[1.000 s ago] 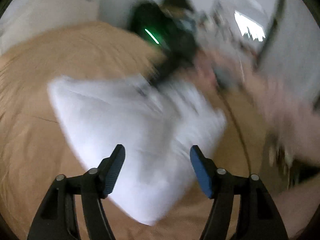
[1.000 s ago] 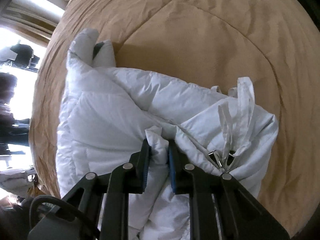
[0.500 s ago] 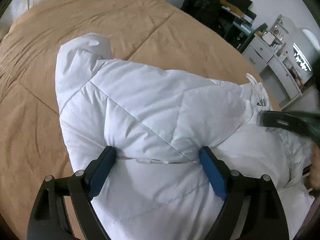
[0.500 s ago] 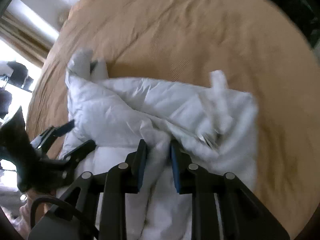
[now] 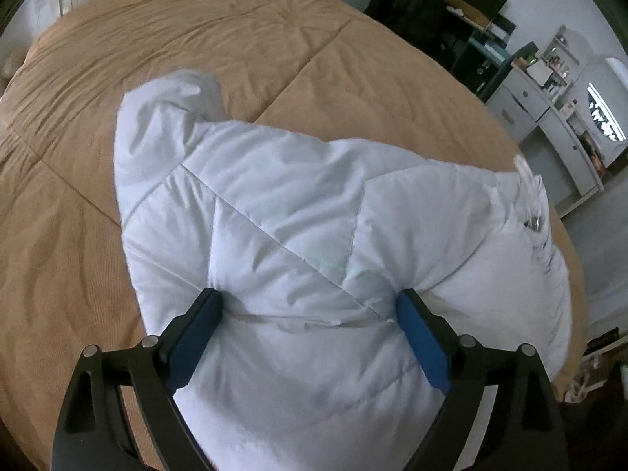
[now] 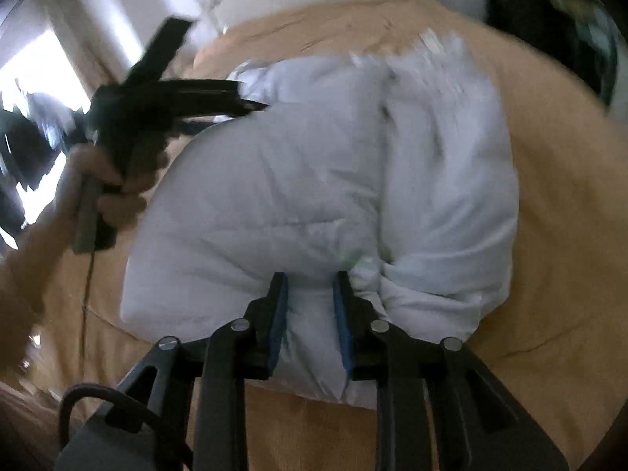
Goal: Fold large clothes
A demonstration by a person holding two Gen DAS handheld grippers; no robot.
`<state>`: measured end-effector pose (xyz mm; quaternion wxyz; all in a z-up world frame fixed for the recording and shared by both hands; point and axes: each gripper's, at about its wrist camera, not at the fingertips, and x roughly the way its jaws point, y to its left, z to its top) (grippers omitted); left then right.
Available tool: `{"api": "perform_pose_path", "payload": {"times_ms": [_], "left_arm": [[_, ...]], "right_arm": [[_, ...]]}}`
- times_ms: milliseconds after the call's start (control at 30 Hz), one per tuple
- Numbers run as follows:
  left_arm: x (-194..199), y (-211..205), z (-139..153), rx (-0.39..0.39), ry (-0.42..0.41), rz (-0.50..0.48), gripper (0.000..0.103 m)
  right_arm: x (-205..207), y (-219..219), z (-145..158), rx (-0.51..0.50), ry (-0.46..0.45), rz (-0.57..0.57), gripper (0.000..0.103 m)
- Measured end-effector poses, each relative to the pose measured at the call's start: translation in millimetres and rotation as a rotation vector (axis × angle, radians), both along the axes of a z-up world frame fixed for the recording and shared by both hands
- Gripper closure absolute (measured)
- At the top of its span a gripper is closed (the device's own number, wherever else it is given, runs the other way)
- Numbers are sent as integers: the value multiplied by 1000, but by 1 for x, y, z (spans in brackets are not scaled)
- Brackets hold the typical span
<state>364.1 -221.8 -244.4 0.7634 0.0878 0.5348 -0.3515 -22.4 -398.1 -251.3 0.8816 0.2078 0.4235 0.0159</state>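
**Two tongs on one puffy white jacket, fold half-settled**

White quilted jacket [image 5: 314, 235] lies bunched in a thick bundle on the tan bed cover [image 5: 196, 39], roughly mid-bed. Fabric: slick, padded, stitched in diagonal panels, soft rounded bulges, no crisp edge anywhere. A sleeve or hood end sticks up at the far corner. Small drawstring ends with metal tips at the right edge.

Left tongs [image 5: 306, 329]: spread wide, blue pads pressed against the padding on either side, nothing pinched. Right tongs [image 6: 310, 314]: partly closed with a fold of the jacket between the pads; looks like a grip, though the frame is blurred. Left hand [image 6: 114, 184] and its tool visible at the jacket's far side in that view.

Risks, as I judge them:
- Loft springs back, so the fold likely opens once pressure comes off.
- Slick shell may slip out of a narrow pinch.
- Upright end may flop out and undo the shape.
- Bed cover is soft and wrinkled; dragging could bunch it under the bundle.

Dresser [image 5: 549, 98] well apart, no concern.
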Motion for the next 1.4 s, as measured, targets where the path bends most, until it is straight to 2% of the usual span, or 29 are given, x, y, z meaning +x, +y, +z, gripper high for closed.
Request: {"api": "perform_pose_path", "payload": {"times_ms": [33, 100, 133, 200, 267, 300, 333, 400, 433, 500, 633, 700, 733, 800, 867, 900, 1000, 1067, 1100, 1133, 1167, 1200, 1267, 1300, 1367, 1400], "left_arm": [[0, 0, 8, -12, 5, 2, 27], [-9, -4, 27, -67, 13, -69, 26], [-17, -12, 37, -70, 8, -145, 23], [-32, -36, 41, -18, 5, -259, 22], [-36, -66, 27, 60, 12, -304, 22], [-35, -84, 15, 127, -4, -312, 20], [-34, -97, 8, 165, -28, -322, 10], [-28, -125, -4, 218, -73, -347, 0], [-23, -137, -9, 237, -86, -356, 0], [-6, -156, -25, 259, -50, -335, 0], [11, -175, -40, 267, -24, -318, 0], [16, -179, -36, 267, -21, -310, 0], [17, -177, -26, 259, -36, -301, 6], [18, -158, 9, 182, -73, -272, 17], [15, -123, 51, 90, -138, -209, 16], [12, -97, 72, 39, -170, -174, 13], [5, -27, 91, -34, -179, -95, 8], [-2, 20, 83, -67, -136, -39, 7], [-2, 44, 72, -87, -109, -5, 7], [-4, 57, 64, -96, -90, 24, 7], [-2, 76, 48, -119, -52, 60, 6], [-1, 86, 33, -141, -14, 79, 6], [10, 107, -6, -214, 137, 127, 6], [17, 117, -26, -258, 240, 161, 6], [24, 125, -57, -361, 375, 214, 6], [29, 130, -71, -425, 434, 242, 5]], "right_arm": [[-1, -2, -4, 15, -2, -10, 85], [-3, 2, -8, 4, -5, -23, 85], [-4, 5, -9, -14, -8, -21, 85], [-6, 12, -10, -38, -11, -26, 85], [-8, 16, -10, -35, -7, -34, 85], [-9, 17, -10, -38, -7, -33, 85], [-9, 19, -11, -41, -7, -35, 85], [-9, 21, -11, -53, -4, -46, 85], [-8, 21, -10, -59, -3, -49, 85], [-9, 20, -11, -50, -3, -59, 85], [-9, 17, -12, -29, 7, -90, 85], [-7, 22, -10, -46, 30, -100, 85], [-6, 23, -6, -51, 44, -106, 85], [-5, 27, 0, -41, 65, -136, 84], [-4, 35, 9, -63, 72, -163, 82], [-3, 43, 14, -115, 78, -167, 81], [3, 68, 25, -299, 100, -169, 76], [4, 85, 30, -458, 111, -182, 55], [4, 93, 31, -571, 118, -220, 26], [3, 93, 31, -647, 114, -256, 13], [0, 93, 33, -685, 102, -269, 13], [-1, 91, 32, -666, 102, -260, 13], [0, 78, 26, -544, 138, -267, 13], [-1, 67, 23, -454, 151, -281, 12], [-4, 44, 13, -232, 177, -304, 12], [-7, 28, 6, -79, 187, -319, 12]]}}
